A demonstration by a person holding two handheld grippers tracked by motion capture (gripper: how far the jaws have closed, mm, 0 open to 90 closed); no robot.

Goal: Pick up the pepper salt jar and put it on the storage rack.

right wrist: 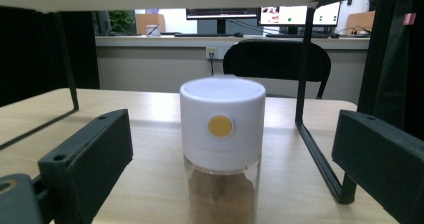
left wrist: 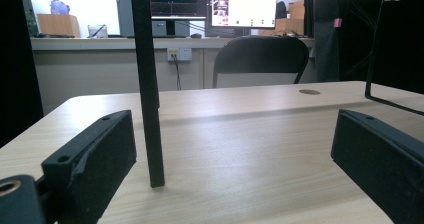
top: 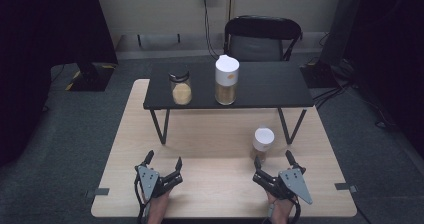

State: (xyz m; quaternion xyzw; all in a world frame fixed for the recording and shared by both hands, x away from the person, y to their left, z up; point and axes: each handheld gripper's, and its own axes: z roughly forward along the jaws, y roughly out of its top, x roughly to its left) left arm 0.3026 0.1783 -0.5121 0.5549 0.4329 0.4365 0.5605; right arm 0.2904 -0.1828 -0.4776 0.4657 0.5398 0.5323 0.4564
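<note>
Left gripper (top: 163,167) sat spread and empty on the worktop (top: 210,139) facing a shelf leg (left wrist: 148,84), right gripper (top: 274,165) spread either side of the small jar (right wrist: 222,154), likely lined up for a grab.

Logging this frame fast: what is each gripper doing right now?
Left gripper: open, holding nothing.
Right gripper: open, holding nothing; the small white-capped jar stands between its jaws, untouched.
</note>
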